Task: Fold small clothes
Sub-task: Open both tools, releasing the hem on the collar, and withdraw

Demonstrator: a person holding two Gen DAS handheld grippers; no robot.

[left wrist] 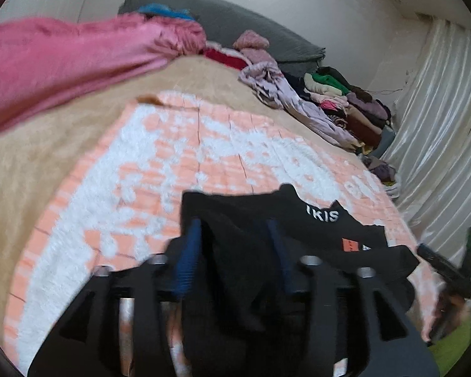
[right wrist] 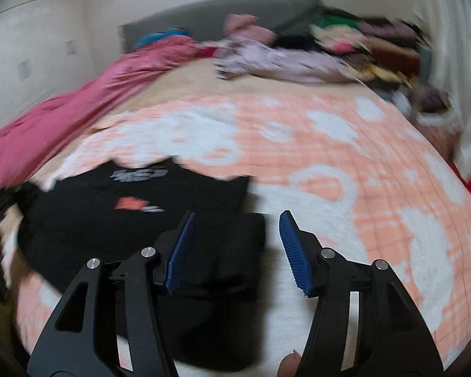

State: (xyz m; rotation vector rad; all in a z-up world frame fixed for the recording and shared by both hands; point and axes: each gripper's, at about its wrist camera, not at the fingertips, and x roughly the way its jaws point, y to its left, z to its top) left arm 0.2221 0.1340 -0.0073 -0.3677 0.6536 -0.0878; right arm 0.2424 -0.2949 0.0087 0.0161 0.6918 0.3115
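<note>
Room: bedroom with pale walls, a white curtain (left wrist: 436, 119) right of the left jaws, and white cupboard doors (right wrist: 31, 47) far left of the right jaws.
Bed: a grey headboard (left wrist: 235, 22) far ahead of both sets of jaws; the peach-and-white quilt (left wrist: 179, 157) runs from under them towards it.
Clutter: a pink blanket (left wrist: 62, 56) ahead and left, and a pile of clothes (left wrist: 345, 103) ahead and right, well apart from the jaws.
Garment: the black top (right wrist: 116, 213) lies on the quilt, partly folded, under and between the left jaws and under the inner finger of the right jaws.
Left gripper (left wrist: 235, 229): jaws about half open, cloth bunched between them; pads seem not to press it, though blur makes this unsure.
Right gripper (right wrist: 237, 223): jaws about half open, holding nothing.
Risk, drag: cloth snagging on the left jaws as they draw back would pull the fold open.
Risk, spring: the thick folded edge may unroll once let go.
Risk, quilt: a low regrasp could pinch the fluffy quilt along with the top.
</note>
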